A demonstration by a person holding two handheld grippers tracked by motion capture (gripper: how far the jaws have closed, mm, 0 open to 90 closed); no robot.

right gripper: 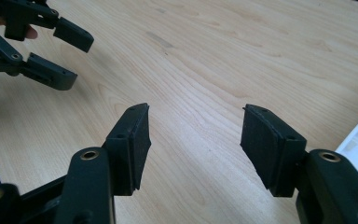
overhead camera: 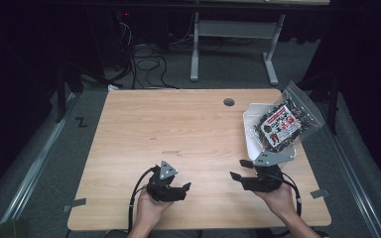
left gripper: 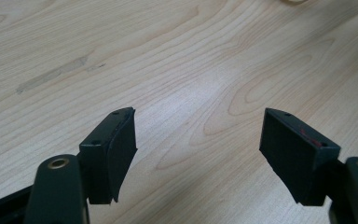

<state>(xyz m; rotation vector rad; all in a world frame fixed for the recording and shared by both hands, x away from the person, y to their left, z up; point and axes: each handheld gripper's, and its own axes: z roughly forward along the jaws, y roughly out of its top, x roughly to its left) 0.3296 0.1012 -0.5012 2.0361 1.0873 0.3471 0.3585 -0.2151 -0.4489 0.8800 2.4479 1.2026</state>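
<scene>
High view: a pale wooden table [overhead camera: 178,129] stands in a dim room, with a person's two hands coming in from the bottom edge, each holding a black two-jaw gripper low over the near part of the tabletop. Left gripper [overhead camera: 184,187] sits near the front edge, left of centre, its jaws pointing to the right and standing apart with nothing between them; in the left gripper view the gripper's own two black pads [left gripper: 121,144] frame bare wood grain. Right gripper [overhead camera: 240,169] is held right of centre, its jaws pointing left toward the other gripper, also apart and empty. Just beyond the right gripper, at the table's right edge, rests a white tray [overhead camera: 250,134], and a clear plastic bag [overhead camera: 283,121] of dark, speckled contents with a printed label lies tilted in it, jutting past the table edge. Neither gripper touches the bag or tray
</scene>
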